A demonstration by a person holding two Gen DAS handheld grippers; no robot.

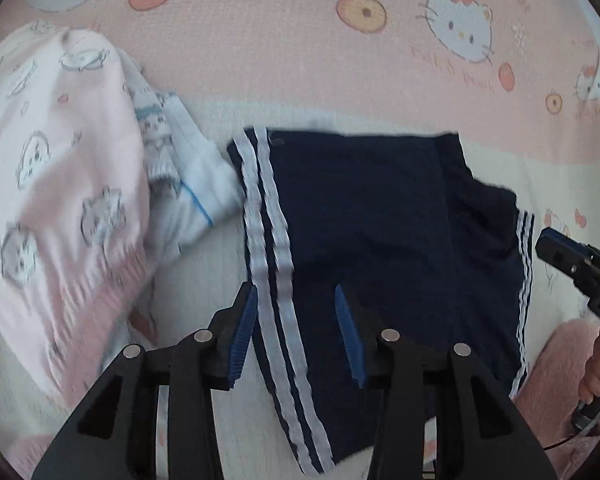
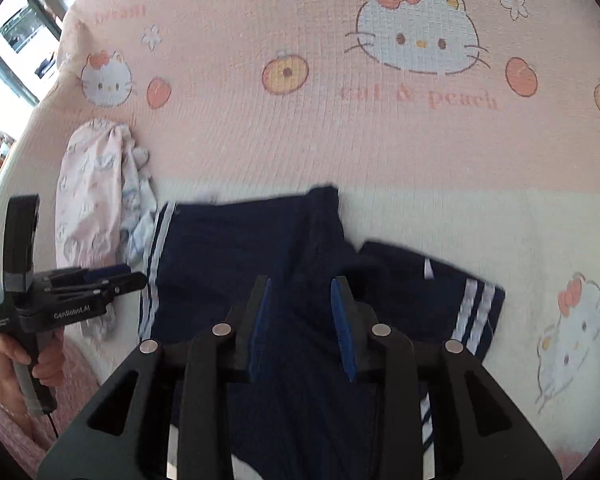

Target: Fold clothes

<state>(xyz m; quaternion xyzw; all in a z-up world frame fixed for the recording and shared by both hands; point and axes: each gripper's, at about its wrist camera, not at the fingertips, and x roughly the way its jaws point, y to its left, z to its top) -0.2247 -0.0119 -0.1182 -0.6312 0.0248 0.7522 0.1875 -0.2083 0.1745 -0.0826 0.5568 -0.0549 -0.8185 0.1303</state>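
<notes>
Navy shorts [image 1: 364, 216] with white side stripes lie flat on the cartoon-cat bed sheet [image 1: 300, 60]. My left gripper [image 1: 296, 296] hovers open over the striped left edge [image 1: 268, 208] of the shorts, nothing between its blue pads. In the right wrist view the same shorts [image 2: 260, 240] spread below my right gripper [image 2: 300, 288], which is open above the dark fabric. The shorts' right leg [image 2: 440, 292] lies folded out toward the right. My left gripper [image 2: 128, 276] also shows at the left, held by a hand. The right gripper's body [image 1: 572, 264] shows at the right edge of the left wrist view.
A pink cat-print garment [image 1: 52, 184] and a white-and-blue garment [image 1: 180, 168] lie crumpled left of the shorts. The pile [image 2: 92, 208] reappears in the right wrist view. A pink fuzzy sleeve [image 1: 560, 360] is at the lower right. A window [image 2: 16, 32] is beyond the bed's far left.
</notes>
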